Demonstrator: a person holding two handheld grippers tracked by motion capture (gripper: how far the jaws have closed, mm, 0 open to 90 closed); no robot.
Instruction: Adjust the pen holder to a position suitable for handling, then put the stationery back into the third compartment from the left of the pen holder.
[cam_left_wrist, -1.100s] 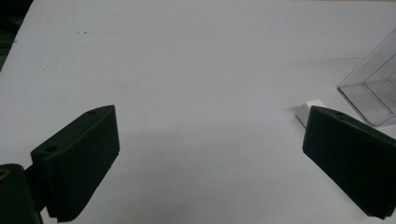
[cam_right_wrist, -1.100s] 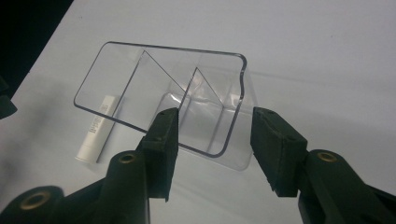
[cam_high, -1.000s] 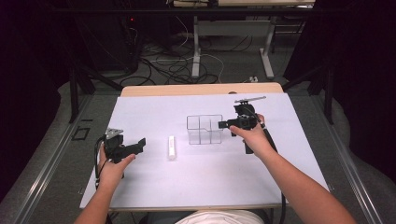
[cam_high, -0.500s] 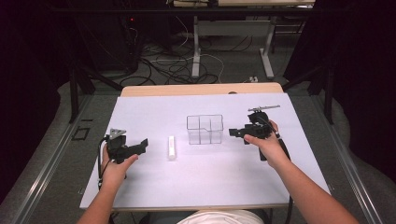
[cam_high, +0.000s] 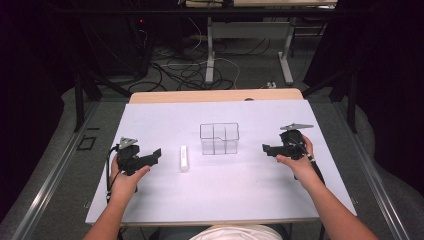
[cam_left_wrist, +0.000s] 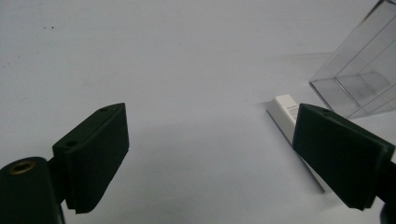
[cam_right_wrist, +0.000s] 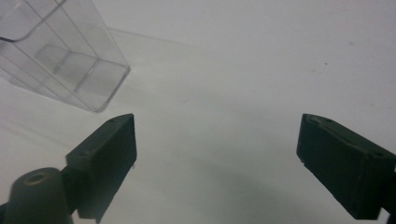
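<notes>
While both grippers stand empty, the left gripper (cam_high: 156, 153), jaws wide but just narrowing, aims beside the white stick (cam_high: 184, 158); right gripper (cam_high: 265, 148) has just opened; clear divided box (cam_high: 219, 138), apparently empty, awaits between.

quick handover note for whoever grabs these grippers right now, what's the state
Left hand-held gripper: open, nothing between its jaws, which have just closed a little; it points toward the white box lying flat on the table.
Right hand-held gripper: jaws just opened, empty, out to the right of the clear divided container.
Done: container stands upright mid-table, nothing visible inside.
Left: white box still outside, left of the container; probably pick it up and put it in a compartment.
</notes>
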